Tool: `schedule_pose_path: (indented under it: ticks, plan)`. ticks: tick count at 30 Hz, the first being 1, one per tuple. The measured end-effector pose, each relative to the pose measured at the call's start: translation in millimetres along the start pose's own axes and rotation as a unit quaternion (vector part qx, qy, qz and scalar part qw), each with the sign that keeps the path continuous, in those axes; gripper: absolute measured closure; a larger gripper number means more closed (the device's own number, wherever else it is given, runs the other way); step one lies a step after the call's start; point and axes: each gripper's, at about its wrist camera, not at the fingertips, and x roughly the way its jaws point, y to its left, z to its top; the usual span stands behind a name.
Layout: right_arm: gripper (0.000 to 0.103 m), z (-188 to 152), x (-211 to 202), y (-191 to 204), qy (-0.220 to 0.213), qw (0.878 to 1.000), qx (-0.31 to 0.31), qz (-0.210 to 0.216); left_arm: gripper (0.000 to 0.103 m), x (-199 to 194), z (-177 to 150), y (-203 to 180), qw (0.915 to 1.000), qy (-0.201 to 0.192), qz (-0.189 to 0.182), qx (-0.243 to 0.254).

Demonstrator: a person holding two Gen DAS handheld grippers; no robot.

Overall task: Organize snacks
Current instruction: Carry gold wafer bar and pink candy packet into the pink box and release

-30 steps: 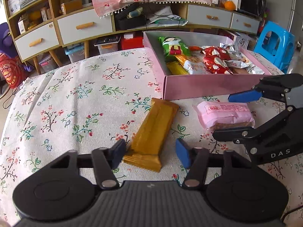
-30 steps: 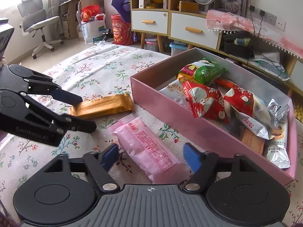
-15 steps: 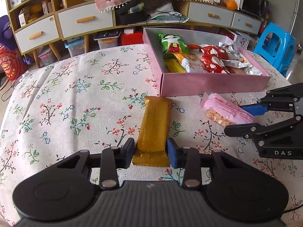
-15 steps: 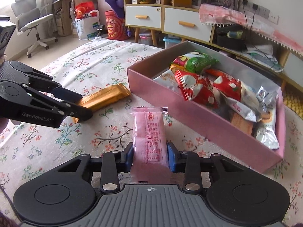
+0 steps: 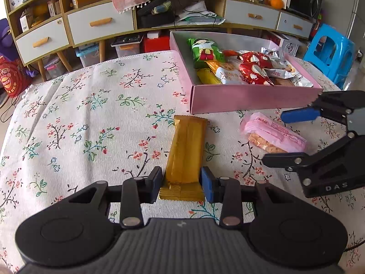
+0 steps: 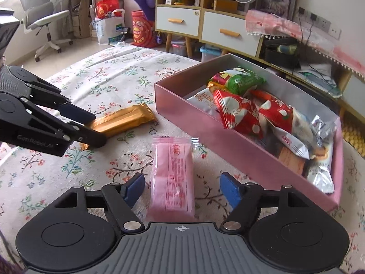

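A golden snack bar [image 5: 187,146] lies lengthwise on the floral tablecloth, and my left gripper [image 5: 181,185] is shut on its near end. In the right wrist view that same left gripper [image 6: 97,129] pinches the golden bar [image 6: 123,119] from the left. A pink packet [image 6: 172,175] lies flat between the fingers of my right gripper [image 6: 182,189]. Its jaws are opening and the pads stand clear of the packet on both sides. The pink box [image 5: 251,100] behind both snacks holds several packets in green, red and silver. From the left wrist, the right gripper [image 5: 273,138] straddles the pink packet [image 5: 280,137].
The pink box [image 6: 228,146] stands just right of my right gripper. A blue stool [image 5: 330,52] is beyond the table's right corner. A sideboard with drawers [image 5: 100,22] runs behind the table's far edge. An office chair [image 6: 43,18] stands on the floor at far left.
The left gripper closed on the golden bar and straightened it. The right gripper closed on the pink packet, turned it lengthwise, then opened again and left it on the cloth.
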Motion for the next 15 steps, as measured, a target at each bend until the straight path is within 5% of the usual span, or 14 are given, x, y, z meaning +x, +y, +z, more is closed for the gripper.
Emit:
schedule_pose_path:
  ticks: [7,11,15]
  plan:
    - [0.034,10.5,9.7,5.0,-0.006,1.0,-0.007,0.001,0.063,0.7,-1.3,0.0,1.0,-0.006,0.004,-0.001]
    - [0.064,12.3,9.2,7.7,-0.007,1.0,-0.001,0.013,0.06,1.6,-0.8,1.6,0.9999,-0.008,0.006,-0.008]
    - [0.071,13.2,7.2,12.7,-0.003,1.0,-0.009,0.01,0.067,0.9,-0.2,2.2,0.9999,-0.006,0.008,-0.012]
